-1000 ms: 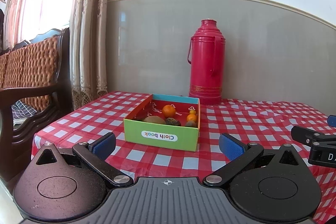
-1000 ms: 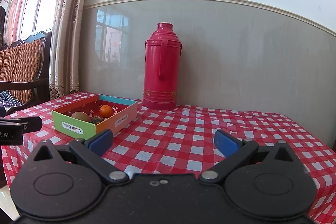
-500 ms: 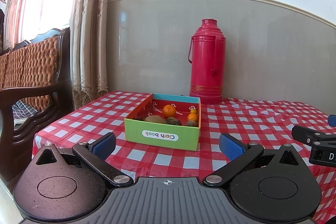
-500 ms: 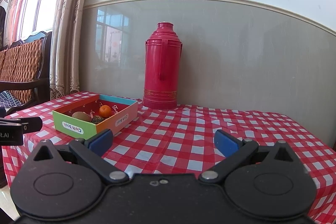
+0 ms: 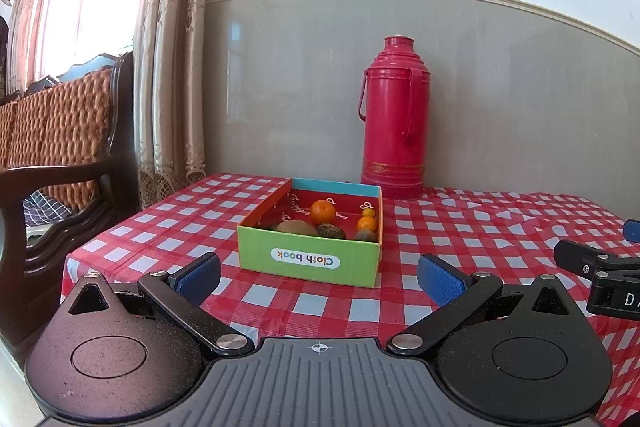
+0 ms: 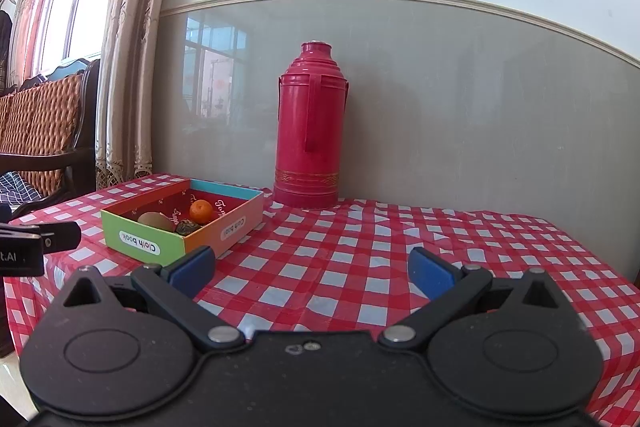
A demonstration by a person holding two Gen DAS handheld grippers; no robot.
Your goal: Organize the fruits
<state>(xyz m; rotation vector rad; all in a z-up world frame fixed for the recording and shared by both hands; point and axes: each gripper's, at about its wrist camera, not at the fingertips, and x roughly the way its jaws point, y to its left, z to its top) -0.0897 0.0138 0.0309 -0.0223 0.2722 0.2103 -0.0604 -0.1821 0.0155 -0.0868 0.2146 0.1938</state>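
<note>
Fingers (image 5: pixel 200 277) both spread wide w/ nothing held; box (image 5: pixel 308 261) wall hides fruit bottoms.

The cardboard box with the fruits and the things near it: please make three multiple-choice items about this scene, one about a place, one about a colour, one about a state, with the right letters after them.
1. Where does the red thermos stand relative to the cardboard box?
A. behind it, by the wall
B. inside it
C. in front of it, at the table edge

2. What colour is the box side that bears the words "Cloth book"?
A. blue
B. green
C. black

3. In what state is the left gripper?
A. shut on an orange
B. shut on nothing
C. open and holding nothing

Right letters: 1 A, the thermos rises beyond the box against the grey wall panel; 2 B, the lettered near side is green; 3 C, its blue pads stand wide apart over the checked tablecloth.
</note>
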